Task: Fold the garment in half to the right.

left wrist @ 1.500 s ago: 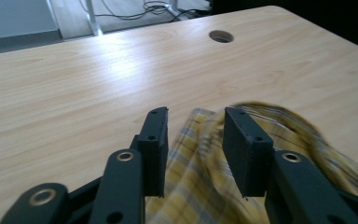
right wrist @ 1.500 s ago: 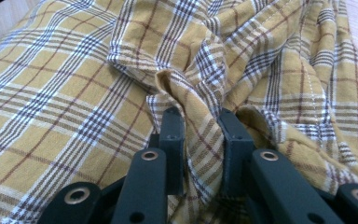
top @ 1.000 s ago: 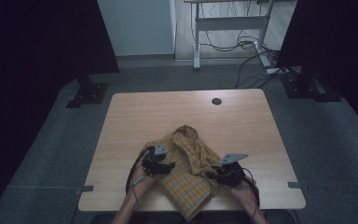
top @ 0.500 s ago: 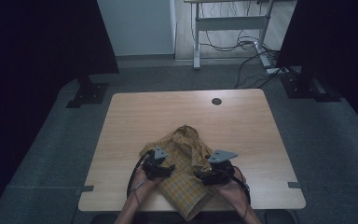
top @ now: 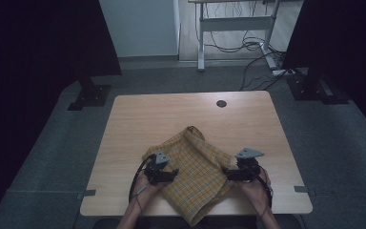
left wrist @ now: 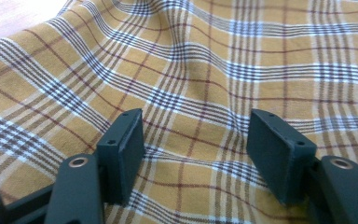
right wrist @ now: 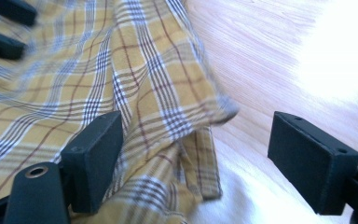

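Item: yellow plaid cloth (top: 195, 179), rumpled on the table's (top: 138, 119) near edge, one corner overhanging. Left gripper (left wrist: 196, 140) — jaws spread over flat fabric. Right gripper (right wrist: 193, 158) — jaws just opened, spread around the cloth's corner. Step: regrasping for spreading or folding; next, pinch that edge.

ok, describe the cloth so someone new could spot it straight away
On the light wooden table, look at the near half, between the person's two hands. The cloth lies there rumpled, one corner hanging over the near edge. It is mustard yellow, checked with dark and white lines, the only fabric on the table.
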Demonstrator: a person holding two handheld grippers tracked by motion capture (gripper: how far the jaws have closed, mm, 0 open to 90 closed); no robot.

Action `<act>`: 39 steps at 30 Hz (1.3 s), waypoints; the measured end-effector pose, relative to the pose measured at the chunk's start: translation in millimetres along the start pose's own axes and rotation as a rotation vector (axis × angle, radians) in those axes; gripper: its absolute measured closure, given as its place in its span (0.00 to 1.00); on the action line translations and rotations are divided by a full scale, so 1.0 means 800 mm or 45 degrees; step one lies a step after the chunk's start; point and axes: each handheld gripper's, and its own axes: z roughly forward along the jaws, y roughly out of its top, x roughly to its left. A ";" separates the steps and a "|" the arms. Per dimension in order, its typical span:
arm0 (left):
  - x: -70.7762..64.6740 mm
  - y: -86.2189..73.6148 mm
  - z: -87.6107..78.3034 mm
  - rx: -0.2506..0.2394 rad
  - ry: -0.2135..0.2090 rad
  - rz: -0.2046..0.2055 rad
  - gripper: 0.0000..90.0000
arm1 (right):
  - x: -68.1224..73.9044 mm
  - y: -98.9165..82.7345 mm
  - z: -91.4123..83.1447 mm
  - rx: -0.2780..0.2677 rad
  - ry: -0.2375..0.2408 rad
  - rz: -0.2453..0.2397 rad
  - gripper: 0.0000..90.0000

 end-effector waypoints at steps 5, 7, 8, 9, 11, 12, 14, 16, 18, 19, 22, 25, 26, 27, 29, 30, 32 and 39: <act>-0.002 0.003 -0.005 -0.010 -0.003 0.011 0.36 | 0.004 0.007 -0.017 -0.020 -0.016 -0.038 0.21; 0.001 0.005 -0.015 -0.050 -0.009 -0.011 0.34 | 0.010 0.015 -0.022 -0.043 -0.003 -0.056 0.21; 0.003 0.005 -0.021 -0.075 -0.011 -0.025 0.33 | 0.014 0.020 -0.024 -0.057 0.008 -0.067 0.21; 0.006 0.005 -0.027 -0.097 -0.012 -0.040 0.33 | 0.018 0.027 -0.024 -0.069 0.021 -0.084 0.21; 0.012 0.002 -0.037 -0.123 -0.002 -0.065 0.31 | 0.029 0.040 -0.020 -0.072 0.064 -0.121 0.19; 0.017 -0.002 -0.041 -0.126 0.015 -0.078 0.31 | 0.036 0.046 -0.016 -0.066 0.086 -0.145 0.18; 0.025 -0.009 -0.043 -0.126 0.042 -0.092 0.31 | 0.057 0.060 0.002 -0.037 0.149 -0.224 0.17; 0.028 -0.012 -0.043 -0.122 0.056 -0.093 0.32 | 0.065 0.064 0.012 -0.024 0.172 -0.251 0.17; 0.034 -0.017 -0.041 -0.120 0.056 -0.108 0.32 | 0.084 0.074 0.035 0.011 0.217 -0.316 0.17; 0.035 -0.018 -0.039 -0.114 0.053 -0.112 0.32 | 0.092 0.078 0.045 0.026 0.236 -0.347 0.17; 0.033 -0.019 -0.035 -0.084 0.066 -0.095 0.32 | 0.112 0.089 0.076 0.067 0.287 -0.418 0.17; 0.031 -0.021 -0.030 -0.051 0.072 -0.075 0.32 | 0.113 0.095 0.105 0.106 0.261 -0.439 0.17; 0.032 -0.022 -0.030 -0.050 0.067 -0.079 0.32 | 0.103 0.095 0.113 0.134 0.195 -0.417 0.18; 0.033 -0.022 -0.030 -0.051 0.061 -0.087 0.32 | 0.093 0.093 0.117 0.152 0.132 -0.382 0.18; 0.034 -0.020 -0.032 -0.050 0.051 -0.096 0.33 | 0.073 0.088 0.116 0.157 0.066 -0.299 0.18; 0.036 -0.016 -0.037 -0.047 0.058 -0.092 0.34 | 0.067 0.085 0.114 0.156 0.042 -0.267 0.18; 0.039 -0.003 -0.050 -0.096 0.083 -0.085 0.36 | 0.053 0.080 0.106 0.168 -0.006 -0.248 0.18; 0.072 0.037 -0.035 -0.045 0.175 -0.049 0.38 | 0.054 0.076 0.070 0.088 0.032 -0.263 0.18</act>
